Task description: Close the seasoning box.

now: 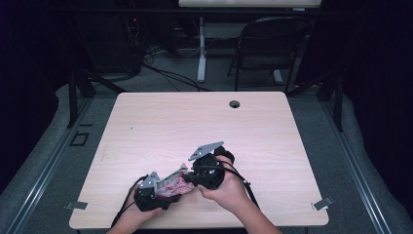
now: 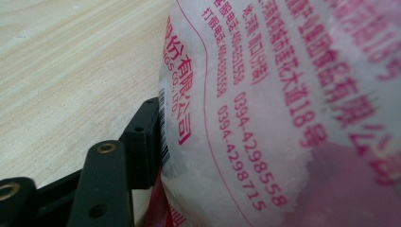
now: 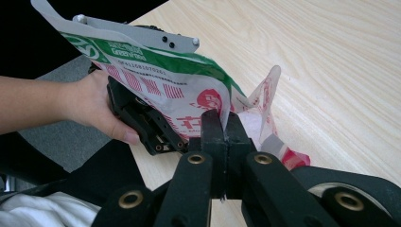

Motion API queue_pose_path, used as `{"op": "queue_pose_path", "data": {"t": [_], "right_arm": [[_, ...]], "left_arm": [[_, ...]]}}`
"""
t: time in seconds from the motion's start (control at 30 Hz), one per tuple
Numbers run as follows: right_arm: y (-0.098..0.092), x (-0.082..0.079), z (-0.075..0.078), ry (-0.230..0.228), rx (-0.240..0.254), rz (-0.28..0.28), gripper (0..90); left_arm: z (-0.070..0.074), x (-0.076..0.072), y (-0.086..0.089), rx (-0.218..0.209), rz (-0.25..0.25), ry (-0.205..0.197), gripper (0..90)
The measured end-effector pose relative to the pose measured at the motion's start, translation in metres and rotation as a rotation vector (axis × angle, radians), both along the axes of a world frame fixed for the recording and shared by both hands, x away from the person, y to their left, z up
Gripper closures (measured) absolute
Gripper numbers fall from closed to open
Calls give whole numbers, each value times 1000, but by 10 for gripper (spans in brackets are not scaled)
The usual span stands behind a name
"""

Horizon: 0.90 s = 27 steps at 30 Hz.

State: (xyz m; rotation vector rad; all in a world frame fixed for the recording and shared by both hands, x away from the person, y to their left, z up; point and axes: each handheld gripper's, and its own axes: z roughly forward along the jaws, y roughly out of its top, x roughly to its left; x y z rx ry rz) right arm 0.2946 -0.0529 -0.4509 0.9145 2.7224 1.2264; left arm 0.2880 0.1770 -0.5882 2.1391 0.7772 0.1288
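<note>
**Two grippers, one thin bag: a pull that could tear**

A printed plastic bag [image 1: 171, 184] hangs between two hand-held grippers at the near edge of the counter [image 1: 204, 122], left of centre. The right hand-held gripper [image 3: 226, 128] has its jaws pressed together on a fold of the film, red and green print fanning out above the pinch. The left hand-held gripper [image 1: 148, 195] sits at the bag's other end, to the left and nearer; in its own view the bag fills the space just beyond one black jaw, the film lying against that jaw's inner face. The second jaw is out of frame, so whether the left pair is clamped on the bag or merely standing around it cannot be told.

The risk, judged from this pose, is the film itself. It is thin and crumpled, and the right grip holds only a narrow fold; a sharp pull apart could tear it there or slip it free. If the left jaws close on a loose bulge rather than a flat edge, the bag may slide out and drop onto the counter, or off the near edge.
</note>
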Motion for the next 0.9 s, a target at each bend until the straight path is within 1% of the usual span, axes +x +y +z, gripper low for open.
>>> {"op": "queue_pose_path", "data": {"t": [0.1,0.13,0.47,0.63,0.73,0.8,0.83,0.9], "right_arm": [[0,0,0,0,3,-3,900],[0,0,-1,3,14,-6,900],[-2,1,-1,8,19,-6,900],[-3,1,0,4,13,-4,900],[-4,1,0,3,16,-9,900],[-4,1,0,6,23,-9,900],[-4,1,0,6,21,-7,900],[-5,1,0,6,20,-6,900]], "left_arm": [[0,0,0,-6,-1,3,453],[0,0,0,-7,0,3,459],[0,1,1,-17,11,2,501],[1,0,0,-15,15,6,512],[1,0,-1,-11,17,-2,519],[2,-1,-2,-4,29,-7,522],[2,-1,-2,-4,20,-2,524],[3,-1,-3,-1,19,-6,527]]}}
